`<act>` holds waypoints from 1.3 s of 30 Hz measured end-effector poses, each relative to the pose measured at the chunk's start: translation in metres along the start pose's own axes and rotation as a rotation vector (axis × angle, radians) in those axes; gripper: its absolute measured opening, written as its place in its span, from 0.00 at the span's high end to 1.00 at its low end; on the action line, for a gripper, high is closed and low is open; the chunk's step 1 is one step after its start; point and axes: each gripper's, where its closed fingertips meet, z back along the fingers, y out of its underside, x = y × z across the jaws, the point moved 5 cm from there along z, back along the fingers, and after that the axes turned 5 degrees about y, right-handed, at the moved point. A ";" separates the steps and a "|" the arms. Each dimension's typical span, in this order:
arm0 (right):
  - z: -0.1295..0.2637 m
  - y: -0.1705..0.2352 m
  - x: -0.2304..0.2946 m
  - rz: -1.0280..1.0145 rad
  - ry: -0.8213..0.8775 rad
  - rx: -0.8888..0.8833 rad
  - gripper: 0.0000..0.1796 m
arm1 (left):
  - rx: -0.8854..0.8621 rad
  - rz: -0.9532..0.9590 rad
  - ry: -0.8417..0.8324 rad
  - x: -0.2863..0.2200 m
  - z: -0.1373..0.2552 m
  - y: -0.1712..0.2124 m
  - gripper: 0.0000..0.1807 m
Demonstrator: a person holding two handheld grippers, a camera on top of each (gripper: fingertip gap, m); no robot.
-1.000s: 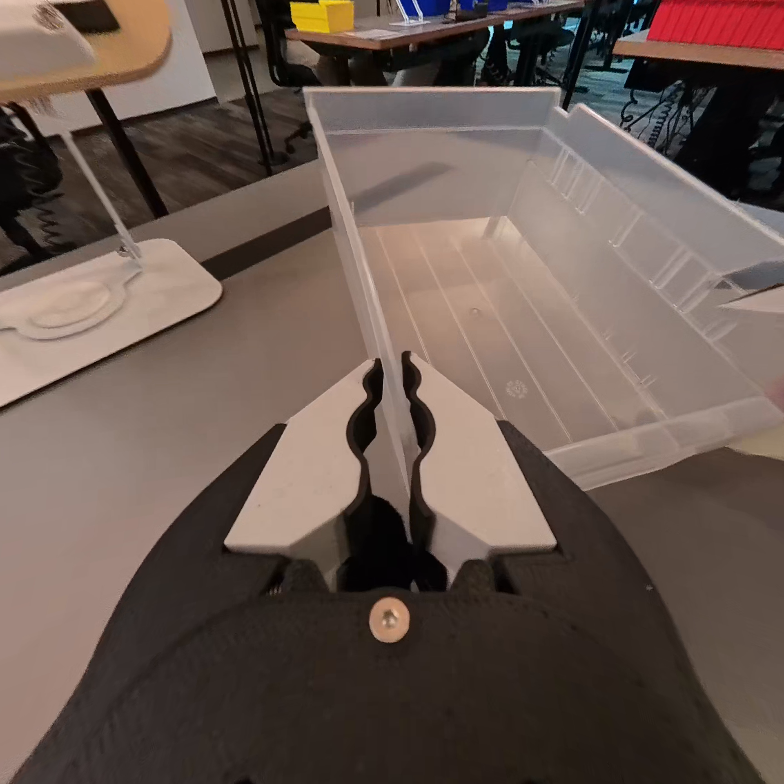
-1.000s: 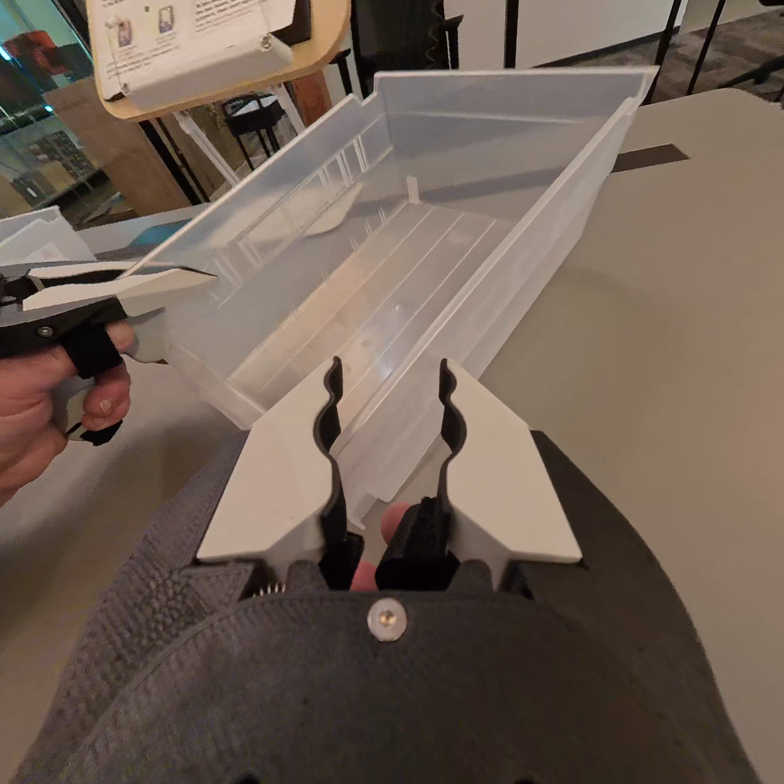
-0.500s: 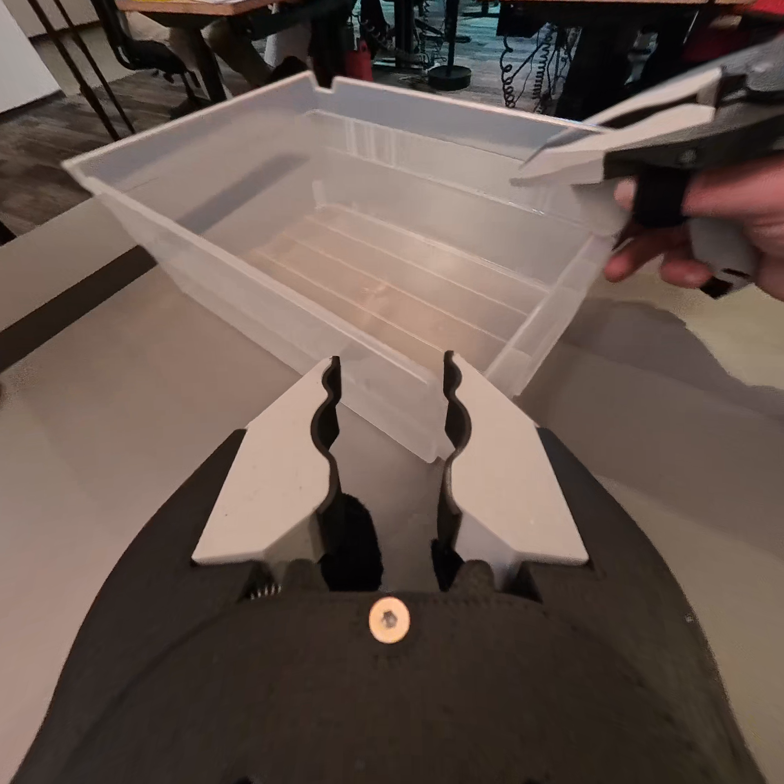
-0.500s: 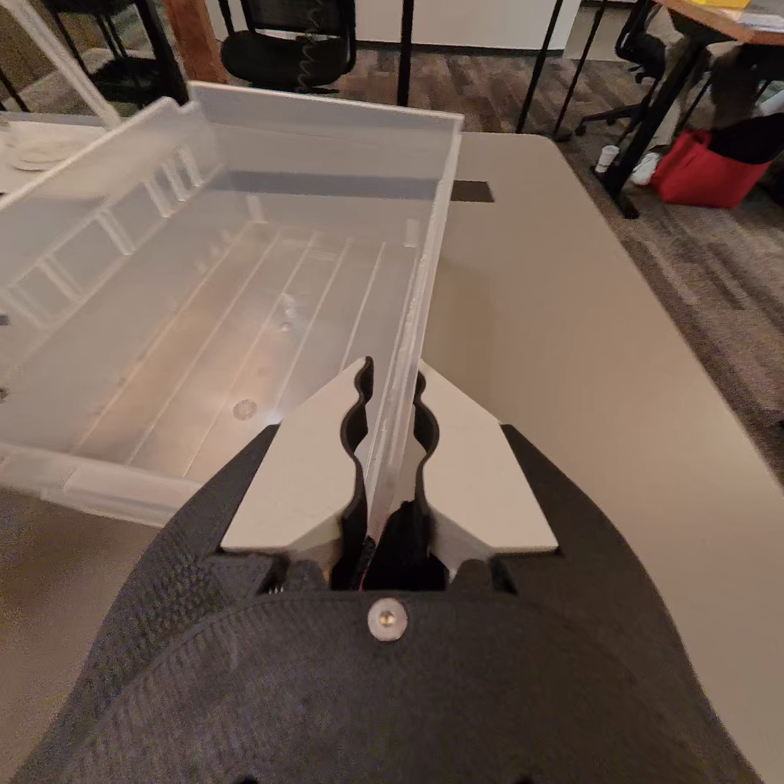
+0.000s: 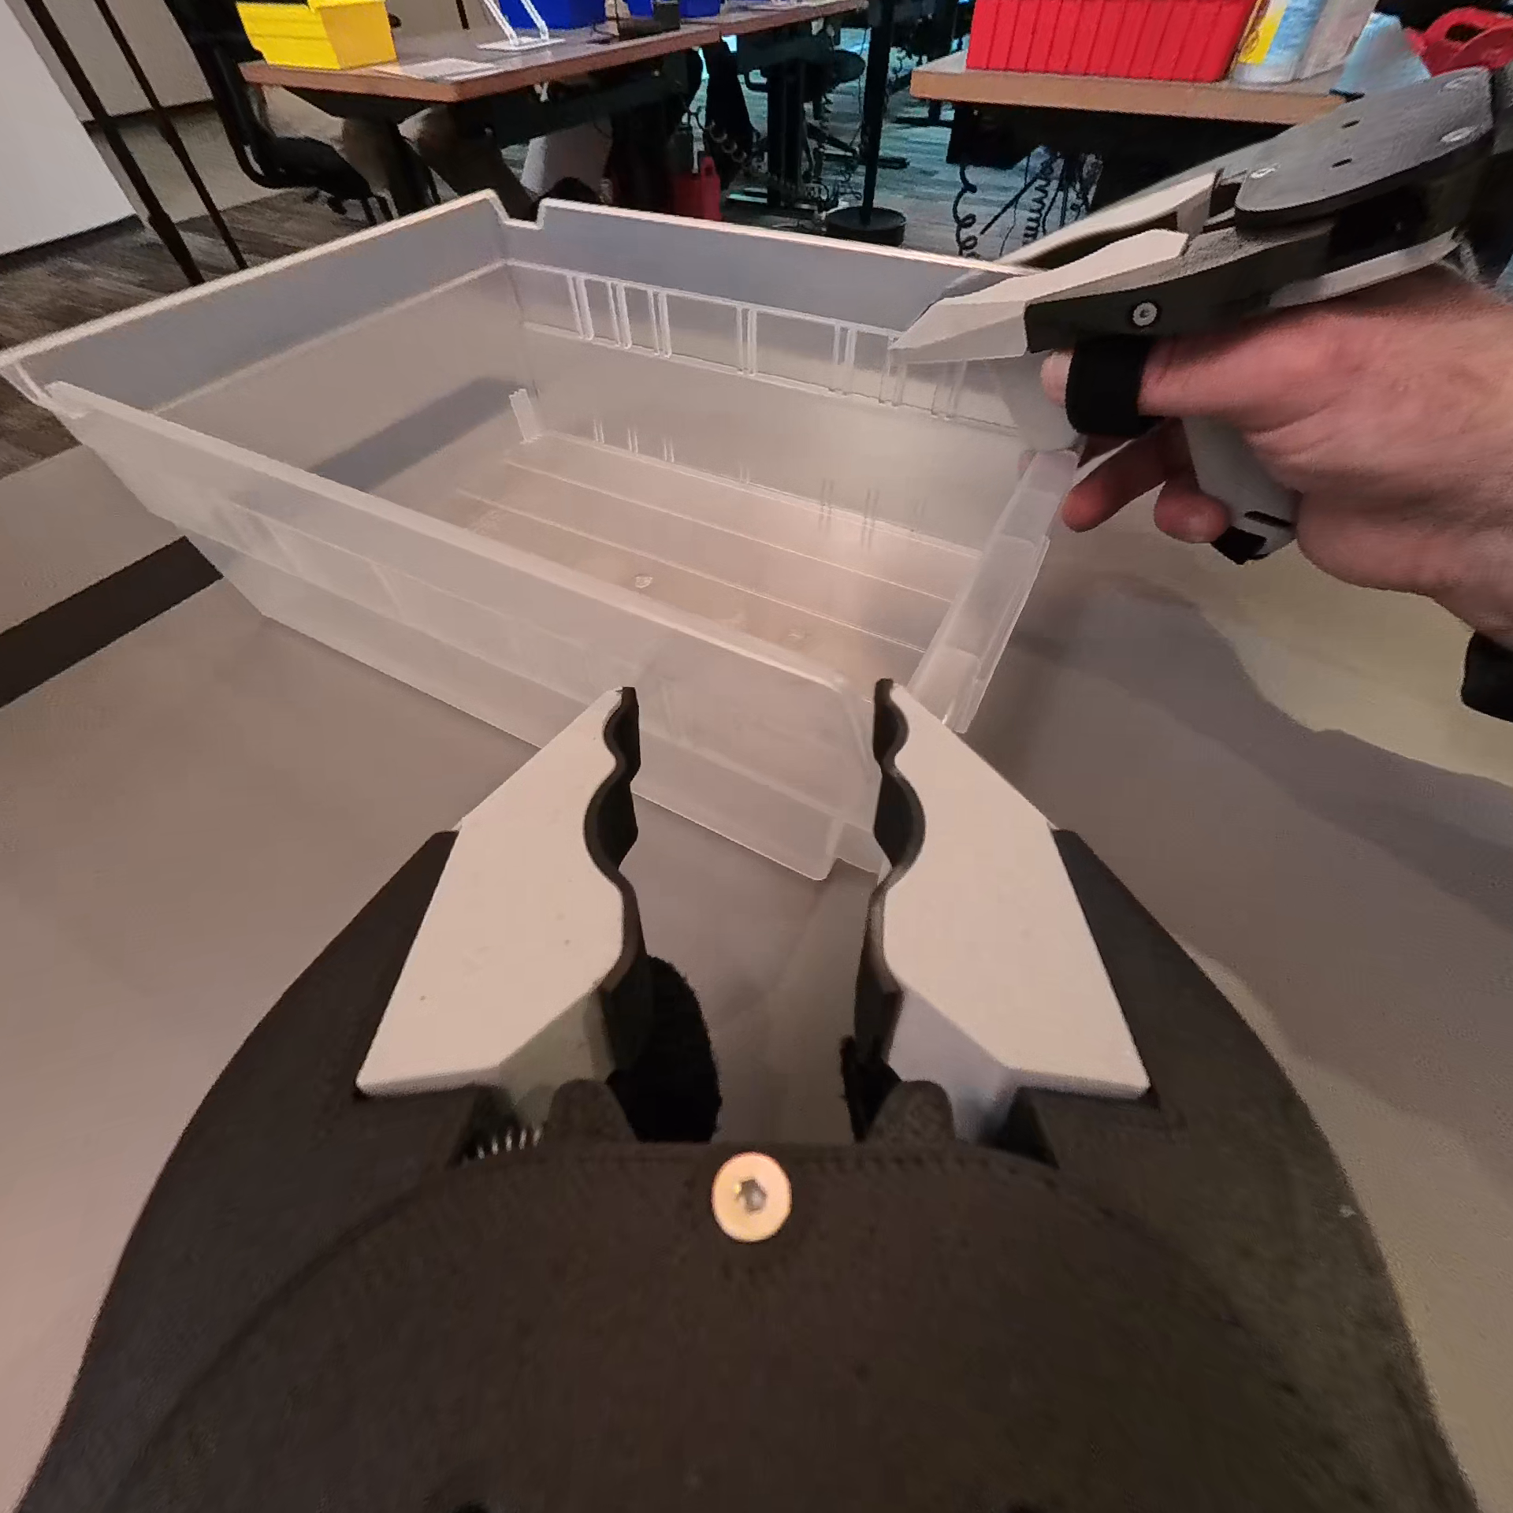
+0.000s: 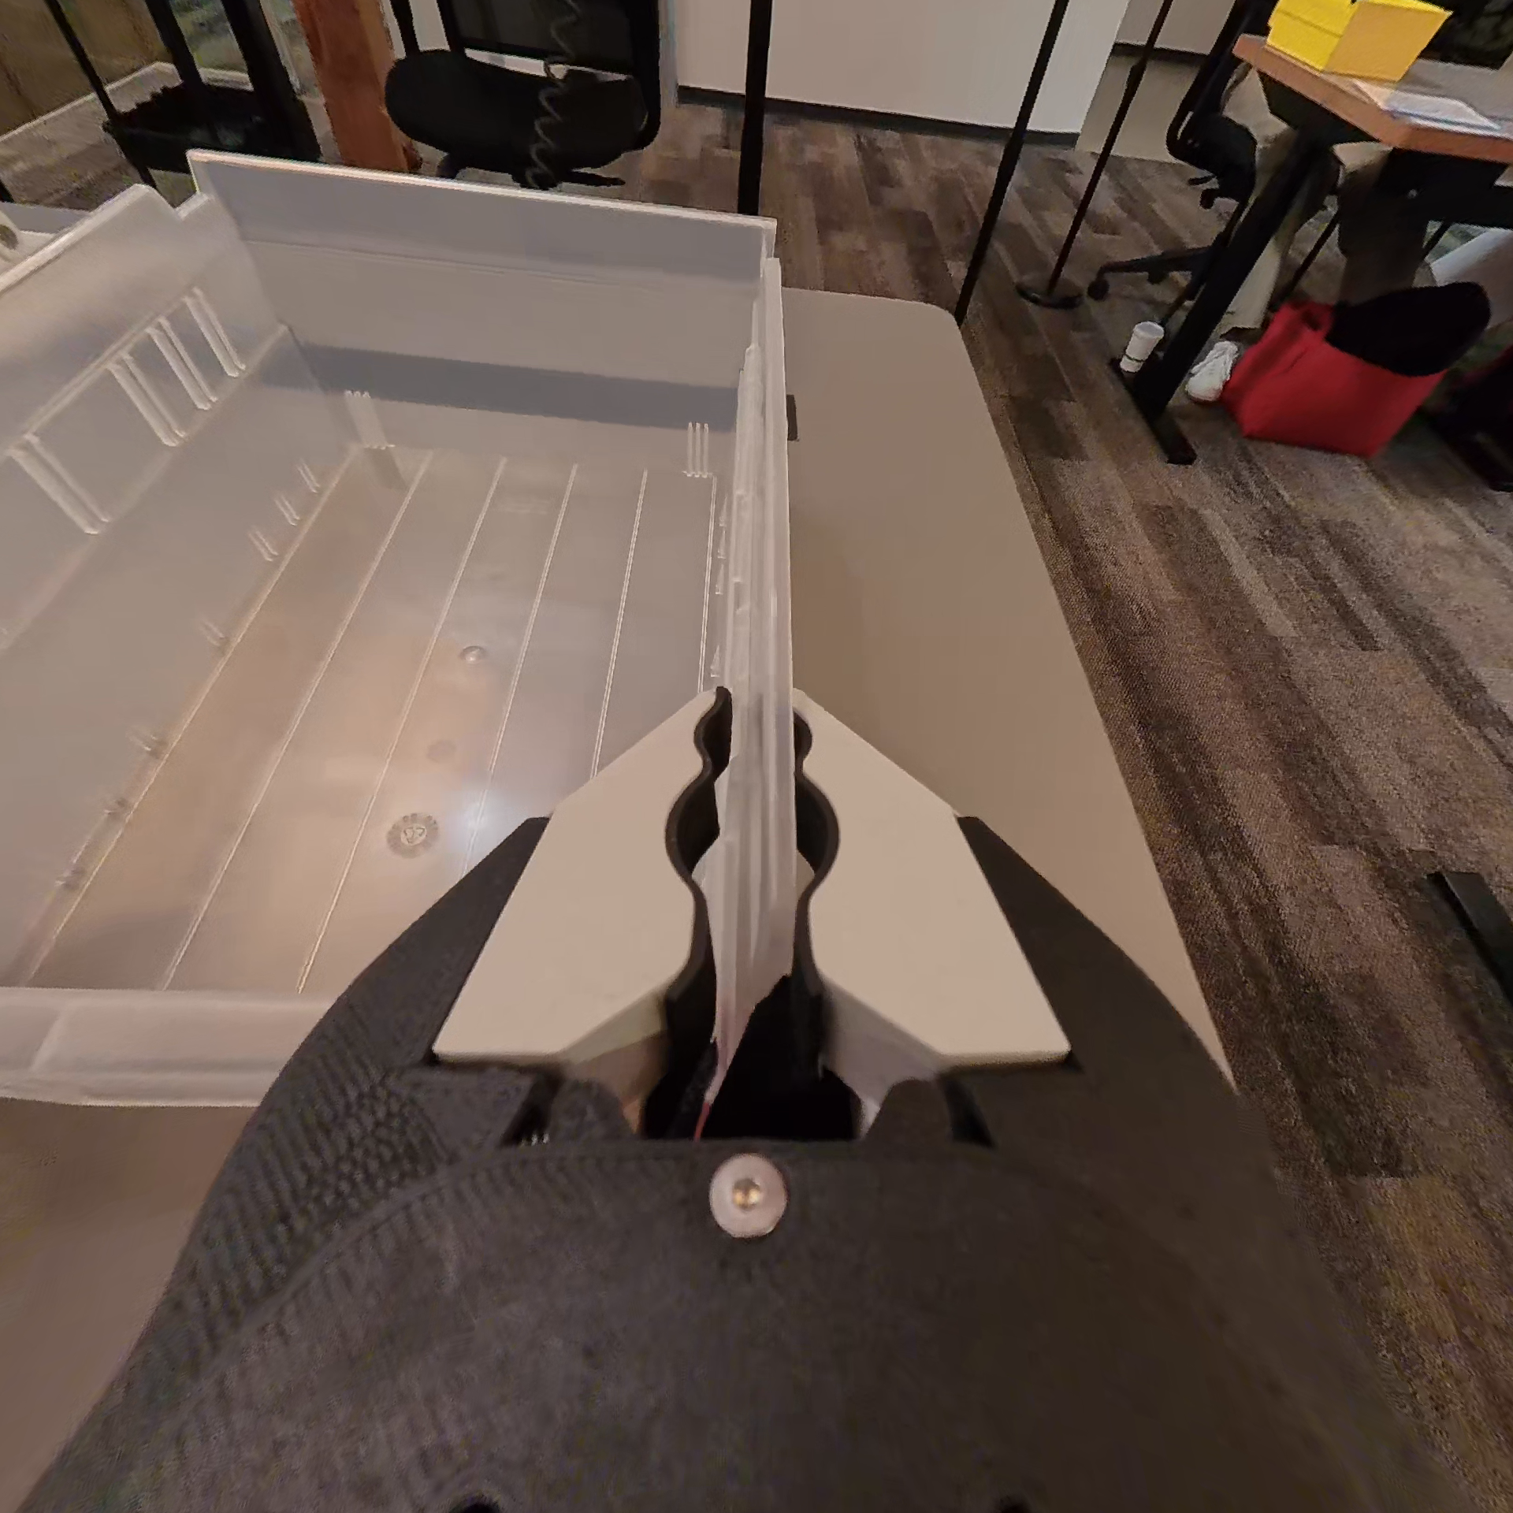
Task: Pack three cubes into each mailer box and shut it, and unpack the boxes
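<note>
A clear, empty plastic bin (image 5: 327, 491) lies on the grey table (image 5: 205, 819). My left gripper (image 5: 753, 704) is open and empty, just short of the bin's near corner, with nothing between its fingers. My right gripper (image 6: 757, 704) is shut on the bin's right side wall (image 6: 761, 573). It also shows in the left wrist view (image 5: 958, 307), held by a hand (image 5: 1351, 458) and clamped on the far right corner of the bin. The bin (image 6: 491, 246) shows empty in the right wrist view too. No cubes or mailer boxes are in view.
A dark strip (image 5: 98, 606) crosses the table at the left. The table's edge (image 6: 1064, 655) runs close to the right of the bin, with carpet floor beyond. Other tables, chairs, a red bag (image 6: 1326, 393) and yellow boxes (image 5: 319, 29) stand farther off.
My left gripper let go of the bin's wall, opened and drew back to the bin's corner. My right gripper went from open to shut on the opposite wall.
</note>
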 end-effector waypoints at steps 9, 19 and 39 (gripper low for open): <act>0.065 -0.041 -0.010 0.303 0.377 -0.258 0.77 | -0.095 -0.326 -0.026 -0.014 0.085 -0.017 0.65; 0.112 -0.081 0.210 0.533 -0.087 -0.525 0.85 | 0.170 -0.711 -0.351 0.098 0.342 -0.017 0.72; 0.066 -0.024 0.390 0.539 -0.573 -0.379 0.88 | 1.037 -0.391 0.004 0.284 0.514 0.162 0.41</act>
